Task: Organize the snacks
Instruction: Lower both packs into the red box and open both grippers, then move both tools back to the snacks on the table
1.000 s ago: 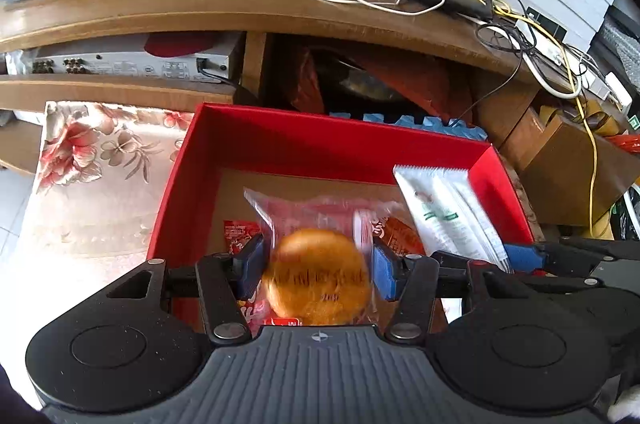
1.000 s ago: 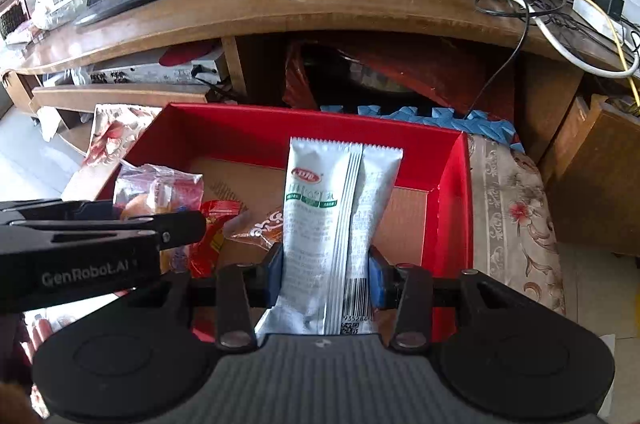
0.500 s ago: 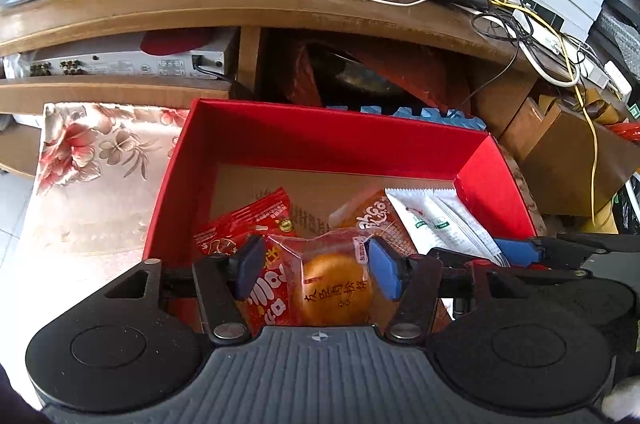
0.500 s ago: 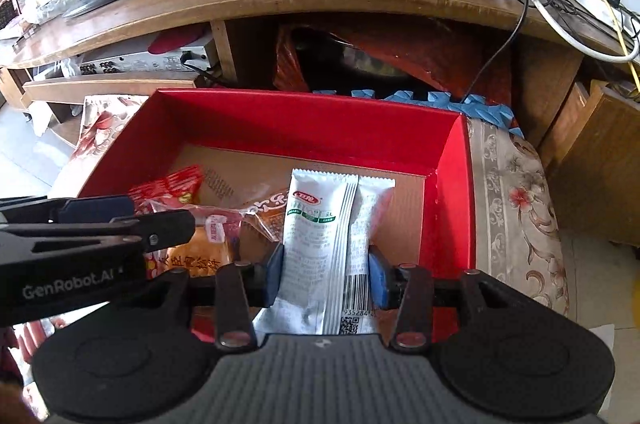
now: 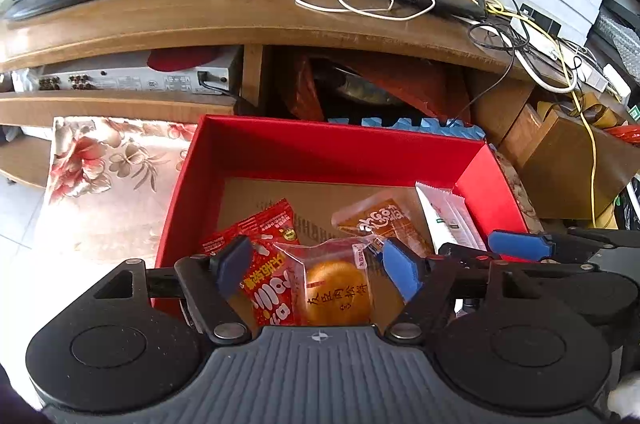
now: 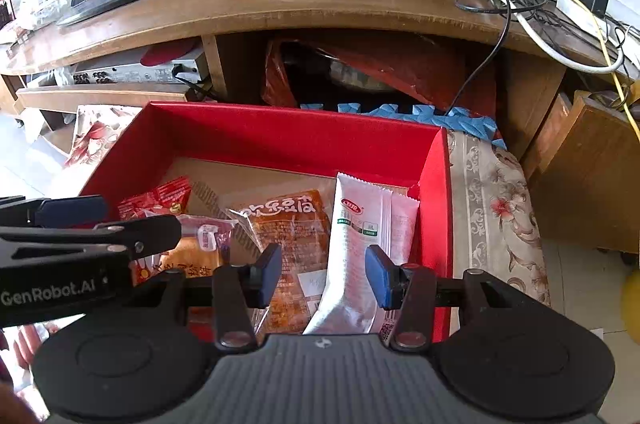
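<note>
My left tongs (image 5: 316, 266) have just been opening, dropping the bun (image 5: 337, 291) into the red box (image 5: 340, 147); it is lying loose between them. My right tongs (image 6: 320, 274) are spreading, the white packet (image 6: 360, 256) slack between.

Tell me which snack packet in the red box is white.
The long white packet by the red box's right wall, between the right gripper's open fingers. The others are red, orange-brown, or clear with a round cake.

The left gripper (image 5: 316, 270) is showing a ribbed grey housing flanked by two black round discs, black linkage arms with silver screws, and blue pads. The right gripper (image 6: 320, 274) is looking identical, and white "GenRobot.AI" lettering is showing on the left one's black side.
</note>
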Motion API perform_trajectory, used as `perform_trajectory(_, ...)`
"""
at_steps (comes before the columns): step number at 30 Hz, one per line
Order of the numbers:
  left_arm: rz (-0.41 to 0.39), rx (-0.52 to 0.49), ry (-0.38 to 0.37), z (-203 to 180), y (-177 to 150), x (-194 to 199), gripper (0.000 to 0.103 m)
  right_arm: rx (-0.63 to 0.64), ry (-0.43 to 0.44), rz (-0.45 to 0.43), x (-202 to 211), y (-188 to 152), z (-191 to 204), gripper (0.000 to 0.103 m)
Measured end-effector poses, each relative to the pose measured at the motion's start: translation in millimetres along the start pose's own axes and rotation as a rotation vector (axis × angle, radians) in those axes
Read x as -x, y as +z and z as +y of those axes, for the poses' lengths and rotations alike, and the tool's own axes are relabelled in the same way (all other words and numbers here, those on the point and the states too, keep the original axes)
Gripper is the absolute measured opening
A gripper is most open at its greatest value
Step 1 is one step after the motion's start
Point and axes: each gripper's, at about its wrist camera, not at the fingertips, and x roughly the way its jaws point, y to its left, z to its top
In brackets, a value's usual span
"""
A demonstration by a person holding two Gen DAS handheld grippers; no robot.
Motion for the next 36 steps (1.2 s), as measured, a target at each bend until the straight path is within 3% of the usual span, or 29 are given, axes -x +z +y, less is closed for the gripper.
perform_trajectory(23, -0.091, -0.126, 0.077, -0.8, -30.6, 58.8, 0.084, 0.04, 0.027, -0.045, 49.6, -23.8, 23.1, 0.044)
perform_trajectory(36, 0.009, -0.173, 0.09, 19.3, -84.1, 78.2, 0.091, 0.127, 0.076, 0.026, 63.0, -68.1, 55.2, 0.044)
